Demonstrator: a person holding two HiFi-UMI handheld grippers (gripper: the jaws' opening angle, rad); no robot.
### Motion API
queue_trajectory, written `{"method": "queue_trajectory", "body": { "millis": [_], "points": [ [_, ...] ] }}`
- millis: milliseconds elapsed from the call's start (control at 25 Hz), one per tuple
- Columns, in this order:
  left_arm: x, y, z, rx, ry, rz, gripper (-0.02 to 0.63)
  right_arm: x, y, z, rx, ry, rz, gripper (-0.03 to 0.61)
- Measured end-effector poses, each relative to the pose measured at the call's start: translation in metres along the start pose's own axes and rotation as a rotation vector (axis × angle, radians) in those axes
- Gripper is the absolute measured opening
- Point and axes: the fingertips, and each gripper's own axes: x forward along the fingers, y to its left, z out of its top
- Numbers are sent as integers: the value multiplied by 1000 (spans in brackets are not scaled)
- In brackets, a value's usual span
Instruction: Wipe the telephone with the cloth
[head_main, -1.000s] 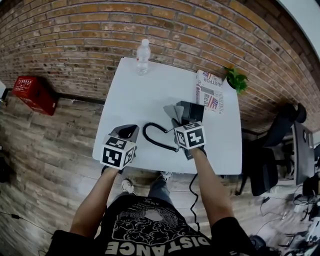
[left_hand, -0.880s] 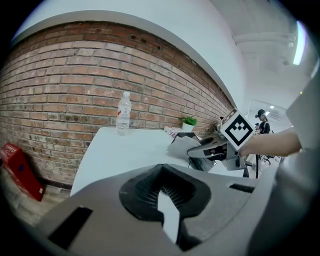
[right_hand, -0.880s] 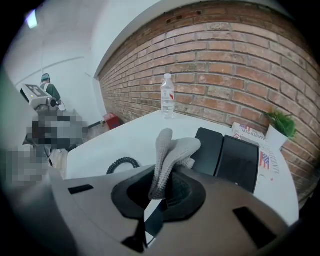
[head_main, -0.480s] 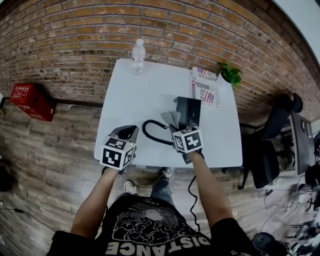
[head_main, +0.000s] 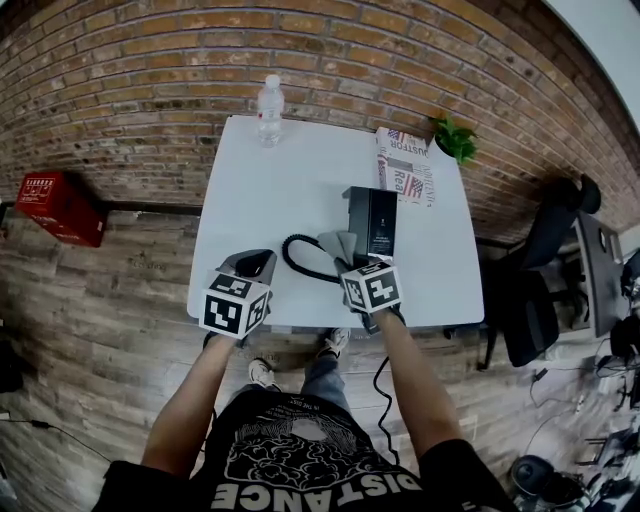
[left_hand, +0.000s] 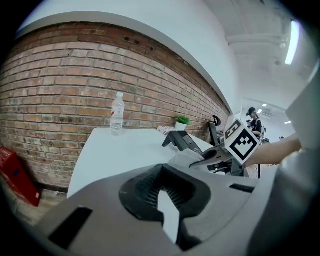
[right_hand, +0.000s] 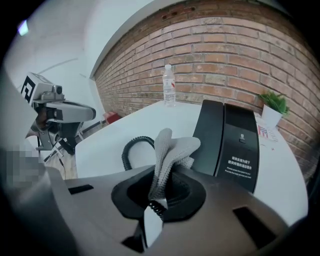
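Note:
The black telephone (head_main: 372, 222) lies on the white table (head_main: 280, 190) with its coiled cord (head_main: 300, 262) looping off to the left. My right gripper (head_main: 352, 262) is shut on a grey cloth (head_main: 340, 245), which stands up just left of the telephone's near end. In the right gripper view the cloth (right_hand: 170, 150) rises from the right gripper (right_hand: 157, 202) beside the telephone (right_hand: 235, 145) and the cord (right_hand: 132, 147). My left gripper (head_main: 255, 263) hovers over the table's near left edge, shut on nothing; in its own view the left gripper (left_hand: 165, 200) points towards the telephone (left_hand: 182, 141).
A water bottle (head_main: 269, 110) stands at the table's far edge. A newspaper (head_main: 405, 165) and a small potted plant (head_main: 452, 137) sit at the far right corner. A red box (head_main: 50, 205) is on the floor at left, and an office chair (head_main: 545, 260) stands at right.
My right gripper has drawn back a little towards the table's near edge, taking the cloth along the telephone's left side. The left gripper has stayed put.

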Motion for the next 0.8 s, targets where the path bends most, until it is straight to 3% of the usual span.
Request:
{"method": "queue_trajectory", "body": {
  "millis": [200,400,600,800],
  "points": [
    [8,-4,5,3,1,-8,6,-15,0,11,-9,-39,6,11],
    [24,-12,17,10,-3,-21,6,-45,-10,51,-16,-153,9,11],
    [43,-20,28,14,-2,-30,6,-78,-36,98,0,-269,8,11],
    [59,-21,39,7,-4,-17,6,-90,-72,131,-10,-313,-10,11]
  ]
}}
